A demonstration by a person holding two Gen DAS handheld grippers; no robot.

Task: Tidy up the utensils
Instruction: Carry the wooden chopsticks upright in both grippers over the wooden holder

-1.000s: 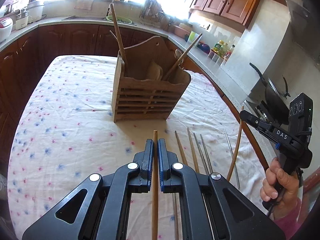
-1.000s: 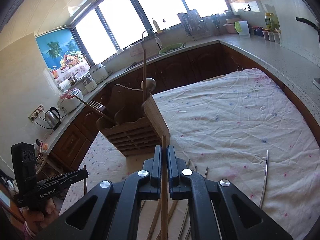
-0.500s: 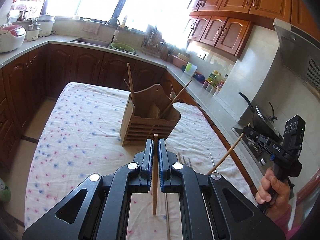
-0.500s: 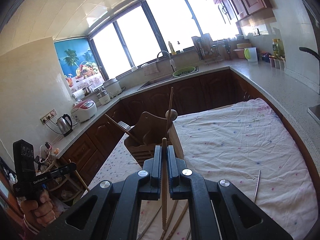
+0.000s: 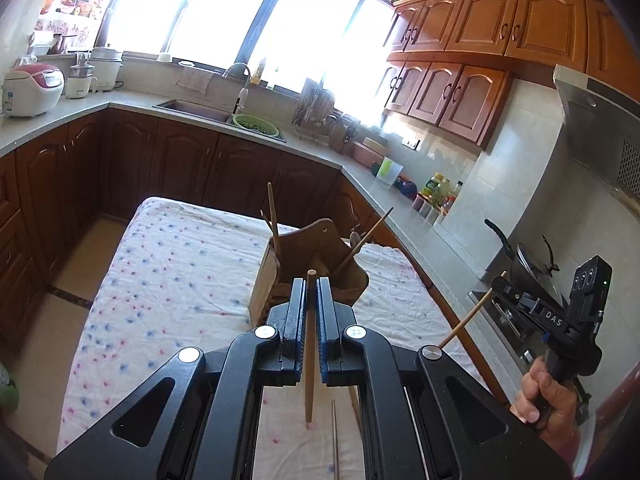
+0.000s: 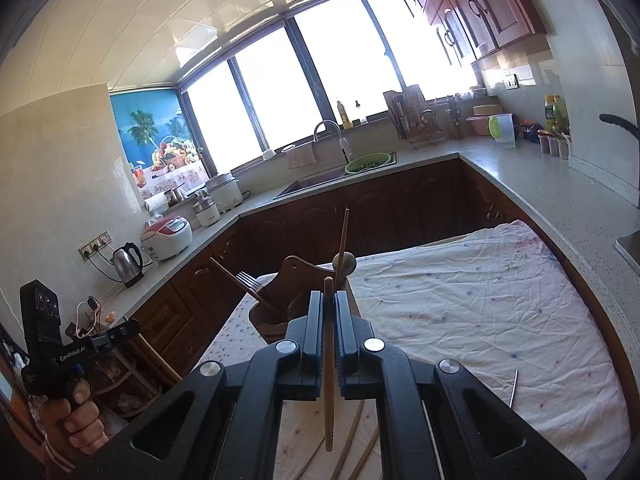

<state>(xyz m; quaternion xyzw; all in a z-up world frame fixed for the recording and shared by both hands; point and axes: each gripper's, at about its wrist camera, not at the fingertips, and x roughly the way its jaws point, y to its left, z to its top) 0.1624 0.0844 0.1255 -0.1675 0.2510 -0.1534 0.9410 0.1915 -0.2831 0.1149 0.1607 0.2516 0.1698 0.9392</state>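
We are in a kitchen with dark cabinets and a bright window, and before us stands a table [image 5: 172, 264] under a white cloth with small flowers. On it, at about twelve o'clock from both cameras, is the wooden utensil holder [image 5: 308, 264], which already carries a few sticks and a fork. It looks smaller and lower now than a second ago, because both our hands went up and away from the cloth.

Our left gripper [image 5: 308, 300] is closed tight on one wooden chopstick [image 5: 309, 360]; a second ago its lower end lay on the cloth, now it hangs free above it. Our right gripper [image 6: 329, 316] is closed in the same way on a second chopstick [image 6: 329, 380], which is also lifted clear.

Some loose chopsticks [image 6: 352, 440] remain on the cloth under us, and a thin metal one [image 6: 513, 388] lies apart at four o'clock in the right view.

We judge the pick-up is done; next each stick must travel over the holder and go down into it.
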